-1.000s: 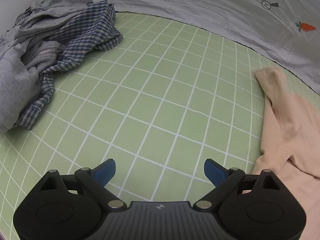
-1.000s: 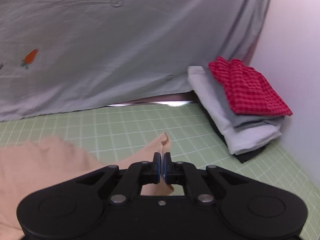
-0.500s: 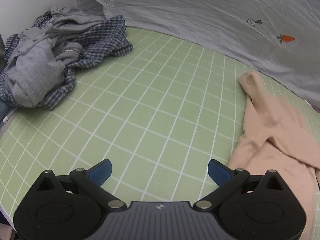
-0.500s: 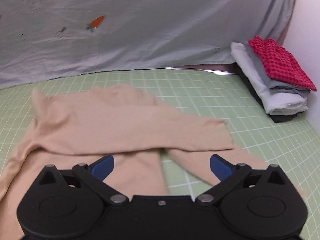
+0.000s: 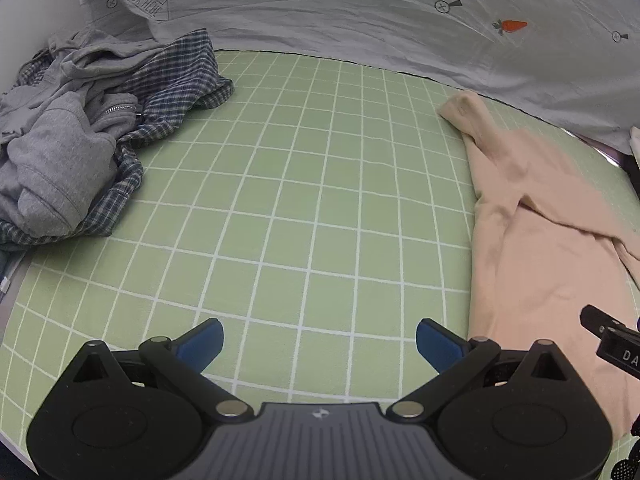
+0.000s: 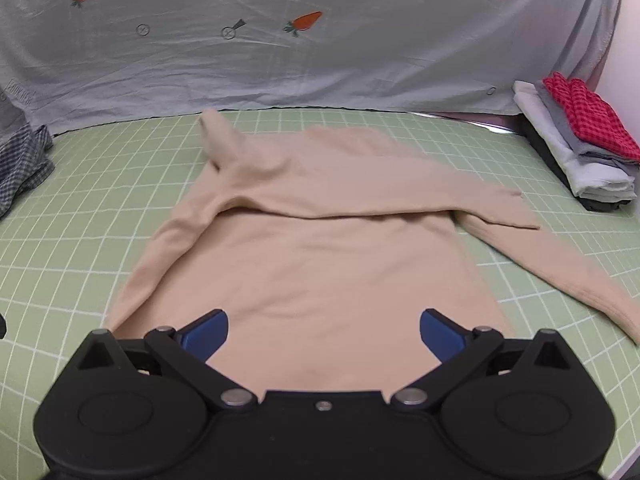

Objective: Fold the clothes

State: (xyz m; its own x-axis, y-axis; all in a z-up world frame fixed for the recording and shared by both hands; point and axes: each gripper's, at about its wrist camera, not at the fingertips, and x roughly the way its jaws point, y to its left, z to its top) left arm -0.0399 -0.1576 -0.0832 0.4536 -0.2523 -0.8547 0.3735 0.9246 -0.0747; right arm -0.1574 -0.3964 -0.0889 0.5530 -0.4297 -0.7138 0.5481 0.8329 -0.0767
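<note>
A beige long-sleeved top (image 6: 320,264) lies flat on the green grid mat (image 6: 80,208), collar toward the far sheet. One sleeve is folded across its chest, the other trails out to the right. My right gripper (image 6: 323,330) hovers open over the top's hem, holding nothing. In the left wrist view the same beige top (image 5: 540,240) lies at the right. My left gripper (image 5: 318,344) is open above bare mat (image 5: 300,200), just left of the top's edge. A part of the other gripper (image 5: 612,340) shows at the right edge.
A crumpled pile of a grey hoodie (image 5: 52,160) and a blue plaid shirt (image 5: 172,84) sits at the mat's left. A folded stack with a red checked cloth on top (image 6: 580,136) stands at the right. A grey carrot-print sheet (image 6: 320,40) hangs behind.
My right gripper let go of the sleeve, opened and drew back toward the hem. The sleeve now lies folded across the chest. My left gripper backed away, staying open.
</note>
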